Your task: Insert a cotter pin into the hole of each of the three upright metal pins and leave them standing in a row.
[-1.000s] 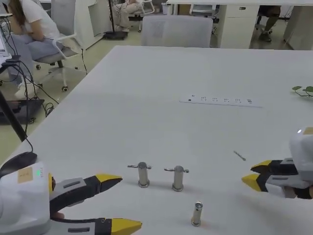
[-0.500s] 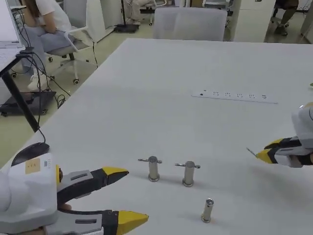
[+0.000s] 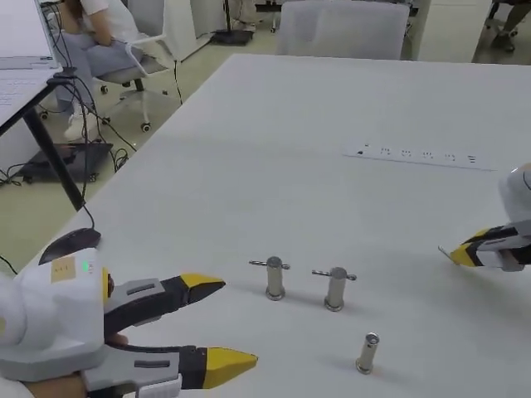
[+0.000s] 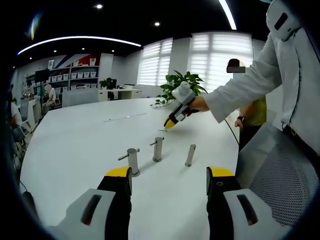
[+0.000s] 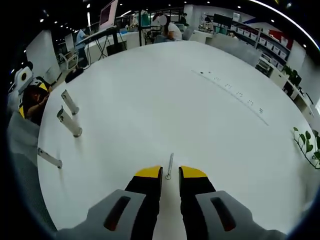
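**Left tongs wide and empty, right tongs almost closed around the loose cotter pin**

The white table [image 3: 249, 166] carries everything you are working on.

Your left gripper [image 3: 236, 323] is spread wide and holds nothing, with its yellow tips apart over bare tabletop. In the left gripper view [image 4: 170, 175] all three metal pins stand ahead of those open jaws, none of them touching the tips.

Your right gripper [image 3: 452, 253] is low at the table surface, well off to the right of the pins. Its jaws are drawn almost together, leaving only a narrow slot. In the right gripper view [image 5: 171, 175] the loose cotter pin [image 5: 170, 165] lies flat on the table. Its near end sits in that slot and the rest points straight out ahead of the tips. The jaws are not yet pressed on it.

The first fitted pin [image 3: 275, 280], nearest your left gripper's upper tip, has a cotter pin through its head. So does the second fitted pin [image 3: 335, 288] just beyond it. The bare pin [image 3: 367, 352] stands out of their line, off the lower tip, with no cotter pin in it.

A power strip [image 3: 419, 156] lies far ahead of both grippers.
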### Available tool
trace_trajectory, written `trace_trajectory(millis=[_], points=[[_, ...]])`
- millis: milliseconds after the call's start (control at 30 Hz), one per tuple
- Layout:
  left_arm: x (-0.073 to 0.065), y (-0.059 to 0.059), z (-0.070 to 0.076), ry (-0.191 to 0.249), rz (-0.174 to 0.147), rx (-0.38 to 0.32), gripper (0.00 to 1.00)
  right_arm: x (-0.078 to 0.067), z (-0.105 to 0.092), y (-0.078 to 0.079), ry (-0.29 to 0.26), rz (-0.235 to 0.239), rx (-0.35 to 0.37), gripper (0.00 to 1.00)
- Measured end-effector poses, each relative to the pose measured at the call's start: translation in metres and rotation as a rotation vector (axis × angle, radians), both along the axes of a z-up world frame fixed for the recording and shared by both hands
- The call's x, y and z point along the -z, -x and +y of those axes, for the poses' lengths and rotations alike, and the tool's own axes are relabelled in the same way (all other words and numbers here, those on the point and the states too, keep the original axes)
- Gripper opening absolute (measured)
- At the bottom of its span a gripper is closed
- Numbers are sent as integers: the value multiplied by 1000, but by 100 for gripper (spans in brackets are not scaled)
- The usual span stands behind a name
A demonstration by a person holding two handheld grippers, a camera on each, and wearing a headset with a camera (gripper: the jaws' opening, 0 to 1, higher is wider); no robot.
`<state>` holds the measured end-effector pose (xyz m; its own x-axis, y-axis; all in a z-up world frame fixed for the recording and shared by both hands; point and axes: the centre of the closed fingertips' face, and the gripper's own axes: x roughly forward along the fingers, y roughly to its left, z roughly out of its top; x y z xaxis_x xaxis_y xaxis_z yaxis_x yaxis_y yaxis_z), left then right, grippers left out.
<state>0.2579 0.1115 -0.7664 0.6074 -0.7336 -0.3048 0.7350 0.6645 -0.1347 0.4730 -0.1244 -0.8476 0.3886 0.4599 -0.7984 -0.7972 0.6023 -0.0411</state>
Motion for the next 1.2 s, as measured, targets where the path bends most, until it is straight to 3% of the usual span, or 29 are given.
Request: trace_trajectory(millis=[400,667,1200], points=[[-2,0,4,-5,0,-3,59,12,3,1,34,38,-14,12],[-4,0,5,0,-1,-5,59,10,4,0,45,27,-27,10],[-6,-2,6,-6,-2,-4,59,11,5,2,92,-17,-119,4]])
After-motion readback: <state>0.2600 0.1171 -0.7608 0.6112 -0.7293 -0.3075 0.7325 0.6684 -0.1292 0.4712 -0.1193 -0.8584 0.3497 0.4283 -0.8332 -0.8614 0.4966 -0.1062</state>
